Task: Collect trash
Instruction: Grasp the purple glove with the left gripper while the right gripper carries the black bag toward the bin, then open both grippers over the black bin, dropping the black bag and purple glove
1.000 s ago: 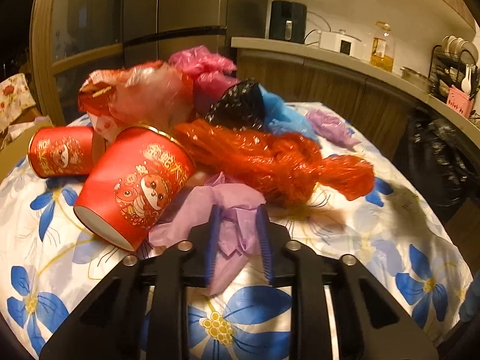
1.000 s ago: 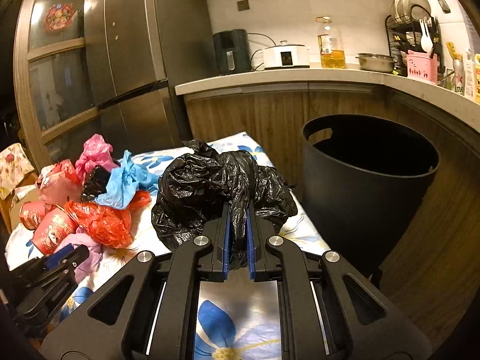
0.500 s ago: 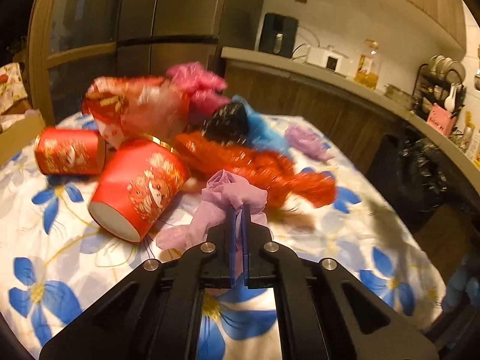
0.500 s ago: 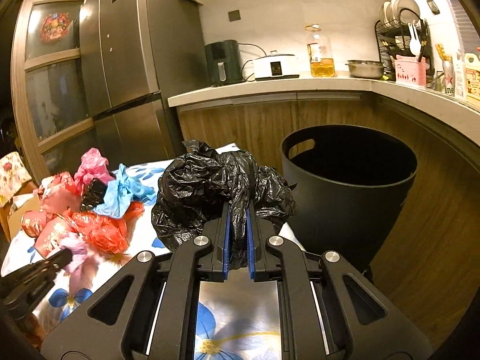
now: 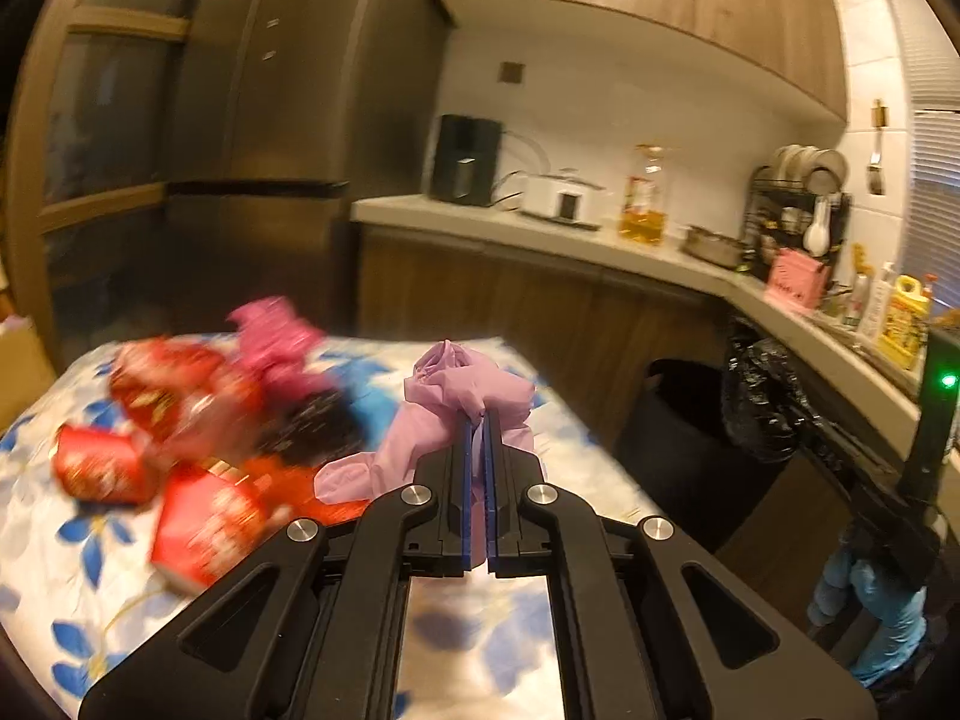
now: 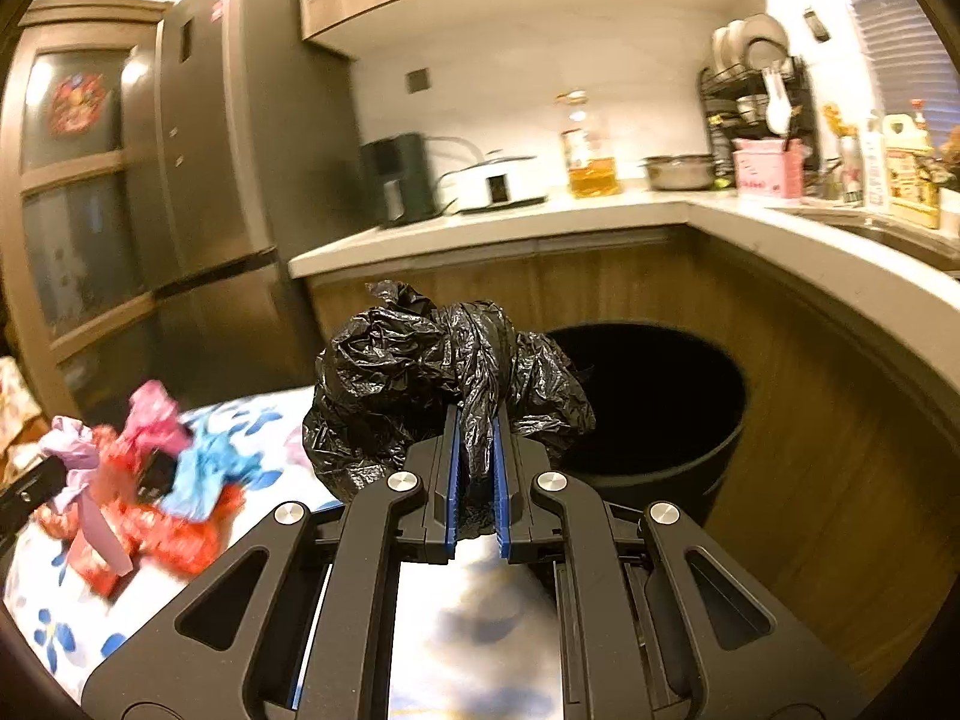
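Observation:
My left gripper [image 5: 478,420] is shut on a crumpled lilac plastic bag [image 5: 465,390], held up above the flowered tablecloth [image 5: 66,570]. In the right wrist view the same lilac bag [image 6: 75,450] hangs at the far left. My right gripper [image 6: 476,420] is shut on a crumpled black plastic bag [image 6: 420,372], held in the air close to the black trash bin [image 6: 672,396]. That black bag [image 5: 759,396] and the bin [image 5: 678,444] also show in the left wrist view, at the right. On the table lies a pile of trash: red paper cups [image 5: 204,522], a pink bag [image 5: 273,336], a blue bag [image 6: 204,468].
A wooden counter [image 6: 600,228] curves behind the bin, carrying an oil bottle [image 6: 591,150], a cooker [image 6: 498,183] and a dish rack [image 6: 756,96]. A steel fridge [image 6: 228,150] stands at the left. A hand in a blue glove [image 5: 882,618] is at the lower right of the left wrist view.
My left gripper closed on the lilac bag and lifted it off the table. My right gripper carried the black bag up and closer to the bin.

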Demonstrator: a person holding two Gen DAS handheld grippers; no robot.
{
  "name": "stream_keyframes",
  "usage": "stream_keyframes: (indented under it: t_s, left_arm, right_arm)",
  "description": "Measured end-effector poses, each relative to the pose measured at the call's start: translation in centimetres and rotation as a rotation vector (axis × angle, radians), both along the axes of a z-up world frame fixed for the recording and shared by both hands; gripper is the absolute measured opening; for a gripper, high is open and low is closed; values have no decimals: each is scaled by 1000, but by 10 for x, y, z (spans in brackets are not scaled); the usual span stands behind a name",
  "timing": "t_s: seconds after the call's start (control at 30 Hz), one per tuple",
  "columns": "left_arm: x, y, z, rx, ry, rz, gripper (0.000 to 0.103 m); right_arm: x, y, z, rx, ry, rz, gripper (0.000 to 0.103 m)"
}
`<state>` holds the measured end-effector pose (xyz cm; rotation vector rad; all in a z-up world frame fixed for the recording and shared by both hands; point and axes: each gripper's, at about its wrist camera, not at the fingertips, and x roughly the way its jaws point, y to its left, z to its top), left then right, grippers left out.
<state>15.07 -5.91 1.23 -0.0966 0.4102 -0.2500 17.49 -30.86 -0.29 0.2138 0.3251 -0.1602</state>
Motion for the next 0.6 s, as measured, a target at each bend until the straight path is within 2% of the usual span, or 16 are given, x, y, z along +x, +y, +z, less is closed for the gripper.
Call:
stream_keyframes:
  t_s: [0.27, 0.47, 0.6]
  left_arm:
    - [39, -80, 27, 7, -65, -180, 3]
    - [66, -135, 24, -11, -75, -284, 3]
    - [81, -159, 17, -19, -67, -329, 3]
  right_arm:
    - [17, -55, 10, -6, -7, -108, 9]
    - [32, -80, 2, -30, 25, -137, 9]
    - [39, -86, 0, -40, 34, -130, 10]
